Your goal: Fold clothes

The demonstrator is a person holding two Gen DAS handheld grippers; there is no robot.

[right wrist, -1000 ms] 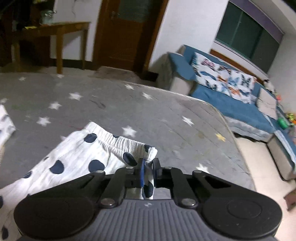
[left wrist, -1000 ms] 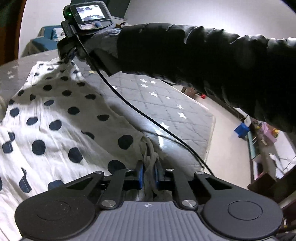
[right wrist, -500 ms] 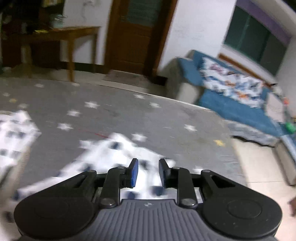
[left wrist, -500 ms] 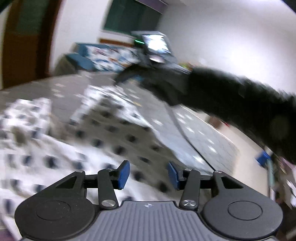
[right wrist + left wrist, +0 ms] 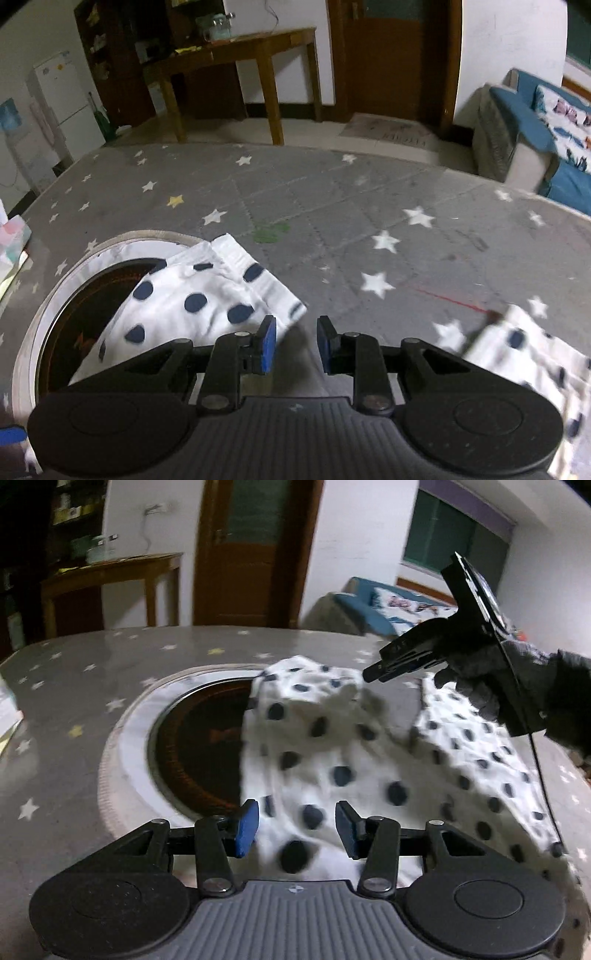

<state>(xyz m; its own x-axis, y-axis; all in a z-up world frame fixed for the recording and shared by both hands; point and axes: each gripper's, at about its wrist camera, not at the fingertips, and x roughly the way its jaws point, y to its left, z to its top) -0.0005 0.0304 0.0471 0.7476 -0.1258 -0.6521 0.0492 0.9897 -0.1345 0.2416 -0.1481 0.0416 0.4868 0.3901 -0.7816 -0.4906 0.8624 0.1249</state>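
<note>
Clothes here means one white garment with dark blue dots, spread rumpled over a grey counter cover printed with stars. Part of the cloth drapes over the right edge of a round dark recess ringed in white in the middle of the counter. In the right wrist view a folded hem end of the garment lies across that recess rim, and another blurred portion of the dotted cloth lies at the lower right.

The left tongs stand wide open above the dotted cloth, the blue pads well apart, with nothing between them; whether they touch the fabric below cannot be told. The right tongs are open to a narrower gap, empty, with bare grey cover showing between the pads; the left pad sits just beside the corner of the folded hem.

In the left wrist view the right tongs appear from the side, held in a gloved hand, their tip close over a raised bunch of the garment; their gap cannot be read from this angle. A black cable hangs from that device across the cloth.

Beyond the counter stand a wooden side table, a brown door and a blue sofa.
</note>
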